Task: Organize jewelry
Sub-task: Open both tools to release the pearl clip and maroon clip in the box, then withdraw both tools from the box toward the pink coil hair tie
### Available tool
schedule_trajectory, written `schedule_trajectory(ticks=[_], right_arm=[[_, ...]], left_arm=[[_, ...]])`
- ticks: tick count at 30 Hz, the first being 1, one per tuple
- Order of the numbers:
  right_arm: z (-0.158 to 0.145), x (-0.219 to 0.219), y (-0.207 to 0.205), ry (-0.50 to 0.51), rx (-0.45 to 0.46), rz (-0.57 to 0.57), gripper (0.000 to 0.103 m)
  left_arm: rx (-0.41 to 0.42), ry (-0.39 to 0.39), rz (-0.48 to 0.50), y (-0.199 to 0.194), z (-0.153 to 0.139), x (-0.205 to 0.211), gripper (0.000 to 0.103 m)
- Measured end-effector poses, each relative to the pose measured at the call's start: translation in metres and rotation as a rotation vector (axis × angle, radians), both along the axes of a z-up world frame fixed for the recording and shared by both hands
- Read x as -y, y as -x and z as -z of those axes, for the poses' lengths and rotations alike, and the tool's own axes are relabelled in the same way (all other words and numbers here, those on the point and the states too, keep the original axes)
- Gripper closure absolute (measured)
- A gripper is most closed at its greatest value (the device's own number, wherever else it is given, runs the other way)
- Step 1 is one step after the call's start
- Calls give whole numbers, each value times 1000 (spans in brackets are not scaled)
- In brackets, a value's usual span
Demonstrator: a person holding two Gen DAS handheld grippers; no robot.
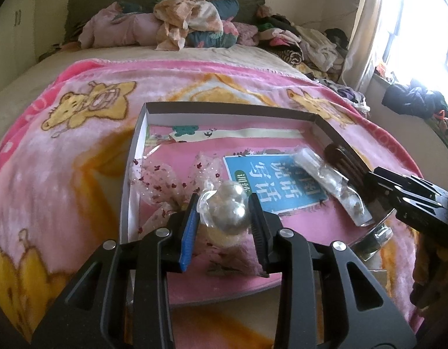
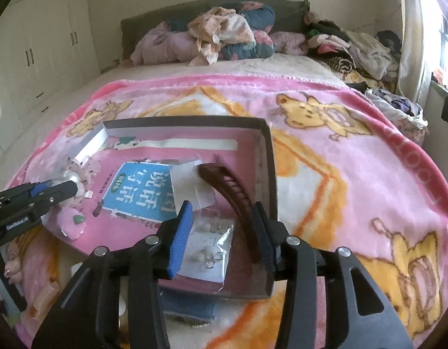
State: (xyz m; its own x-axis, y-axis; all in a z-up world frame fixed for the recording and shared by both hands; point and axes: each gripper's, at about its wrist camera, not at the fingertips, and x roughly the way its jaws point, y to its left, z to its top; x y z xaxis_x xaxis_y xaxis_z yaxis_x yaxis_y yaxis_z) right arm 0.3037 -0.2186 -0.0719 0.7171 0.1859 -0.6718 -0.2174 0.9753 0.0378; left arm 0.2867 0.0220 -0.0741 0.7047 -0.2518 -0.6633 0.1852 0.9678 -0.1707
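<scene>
1. Jewelry lay spread in a shallow box lid on the pink blanket of the bed, and a picture book lined the lid's floor.
2. The brown hair comb ran its long curved axis from about 11 o'clock down to 5 o'clock, its lower end just inside the right tool's right-hand finger.
3. The bag of earrings lay flat between the right tool's parted fingers, its long axis toward 12 o'clock; the pads stood clear of it, released.
4. The bagged pearl beads sat between the left tool's fingers at 12 o'clock, the pads seemingly clenched on the bag.
5. The right tool was nearer to comb and earrings, so I judged that the next grasp there would fall to it.
</scene>
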Motion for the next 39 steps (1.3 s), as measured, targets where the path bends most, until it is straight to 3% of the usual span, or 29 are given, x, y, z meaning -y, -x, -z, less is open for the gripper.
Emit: schedule_trajectory(ticks=[3, 8, 19, 27, 39], right_arm=[[-7, 4, 7, -6, 24, 1, 48], [-19, 9, 20, -7, 63, 4, 39], [-39, 19, 45, -36, 111, 11, 28], [-53, 19, 66, -37, 147, 10, 24], [-70, 14, 101, -22, 209, -16, 21]], left_arm=[[6, -4, -9, 5, -2, 2, 66], [35, -7, -10, 16, -13, 5, 52], [106, -10, -35, 44, -40, 9, 31], [140, 9, -47, 63, -56, 9, 23], [167, 11, -37, 89, -66, 11, 22]])
